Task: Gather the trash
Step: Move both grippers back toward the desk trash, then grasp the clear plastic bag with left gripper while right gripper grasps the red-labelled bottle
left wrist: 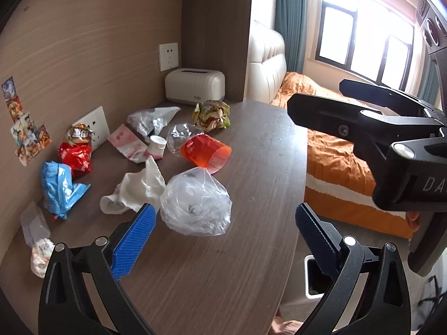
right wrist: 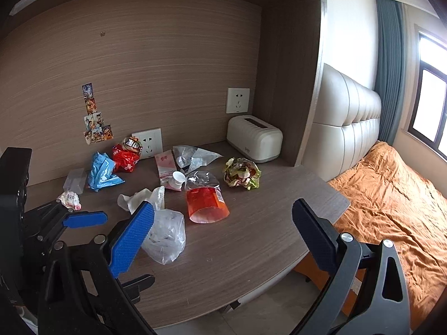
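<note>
Litter lies scattered on the brown desk (left wrist: 251,145). A clear plastic bag (left wrist: 195,201) sits nearest, just ahead of my left gripper (left wrist: 223,237), which is open and holds nothing. Behind the bag are a white tissue (left wrist: 137,189), an orange pouch (left wrist: 205,150), a blue wrapper (left wrist: 58,189), a red wrapper (left wrist: 75,150) and a crumpled green-yellow wrapper (left wrist: 212,115). My right gripper (right wrist: 223,237) hovers open over the desk's front edge, with the clear bag (right wrist: 167,234) by its left finger. A blue pad (right wrist: 83,219) of the left gripper shows at that view's left.
A cream box (right wrist: 254,139) stands in the back corner under a wall socket (right wrist: 237,100). A bed with an orange cover (right wrist: 391,195) lies right of the desk. A white-rimmed container (left wrist: 315,276) sits on the floor below the desk edge. Another small wrapper (right wrist: 69,199) lies far left.
</note>
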A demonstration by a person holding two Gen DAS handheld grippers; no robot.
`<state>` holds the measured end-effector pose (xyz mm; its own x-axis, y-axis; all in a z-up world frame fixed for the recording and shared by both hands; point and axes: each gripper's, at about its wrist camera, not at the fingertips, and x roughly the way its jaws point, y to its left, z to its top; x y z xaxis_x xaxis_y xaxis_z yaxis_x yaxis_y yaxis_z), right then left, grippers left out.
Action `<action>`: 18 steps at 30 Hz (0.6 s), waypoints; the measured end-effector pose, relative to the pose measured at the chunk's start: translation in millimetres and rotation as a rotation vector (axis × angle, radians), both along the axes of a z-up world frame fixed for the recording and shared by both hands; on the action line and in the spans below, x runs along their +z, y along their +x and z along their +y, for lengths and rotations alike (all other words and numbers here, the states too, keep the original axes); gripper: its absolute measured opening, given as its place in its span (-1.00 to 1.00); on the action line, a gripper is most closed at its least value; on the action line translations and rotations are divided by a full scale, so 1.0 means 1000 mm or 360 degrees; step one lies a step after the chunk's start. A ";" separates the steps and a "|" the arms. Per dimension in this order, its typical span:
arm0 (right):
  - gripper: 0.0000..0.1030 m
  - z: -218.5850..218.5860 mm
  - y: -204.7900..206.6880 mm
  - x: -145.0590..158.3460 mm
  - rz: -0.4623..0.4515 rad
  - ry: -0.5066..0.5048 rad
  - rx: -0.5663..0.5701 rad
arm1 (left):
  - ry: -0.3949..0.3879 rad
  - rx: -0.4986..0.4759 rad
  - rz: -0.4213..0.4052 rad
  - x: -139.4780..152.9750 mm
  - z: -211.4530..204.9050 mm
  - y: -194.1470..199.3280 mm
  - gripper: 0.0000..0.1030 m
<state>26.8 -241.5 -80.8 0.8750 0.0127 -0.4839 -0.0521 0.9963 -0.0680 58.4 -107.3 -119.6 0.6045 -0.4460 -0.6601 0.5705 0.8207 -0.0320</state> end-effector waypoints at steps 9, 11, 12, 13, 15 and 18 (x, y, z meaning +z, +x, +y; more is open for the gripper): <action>0.91 -0.013 0.083 -0.033 0.0132 0.0065 0.0269 | 0.0088 0.0128 0.0098 -0.028 -0.027 0.045 0.90; 0.91 -0.017 0.105 -0.044 0.0185 0.0096 0.0326 | 0.0106 0.0152 0.0133 -0.036 -0.033 0.054 0.90; 0.91 -0.019 0.114 -0.049 0.0209 0.0109 0.0350 | 0.0123 0.0176 0.0146 -0.040 -0.036 0.059 0.90; 0.91 -0.020 0.125 -0.056 0.0238 0.0125 0.0374 | 0.0134 0.0197 0.0158 -0.043 -0.038 0.063 0.90; 0.91 -0.022 0.142 -0.069 0.0305 0.0155 0.0418 | 0.0136 0.0236 0.0197 -0.051 -0.040 0.071 0.90; 0.91 -0.020 0.162 -0.085 0.0385 0.0163 0.0473 | 0.0126 0.0288 0.0241 -0.059 -0.040 0.079 0.90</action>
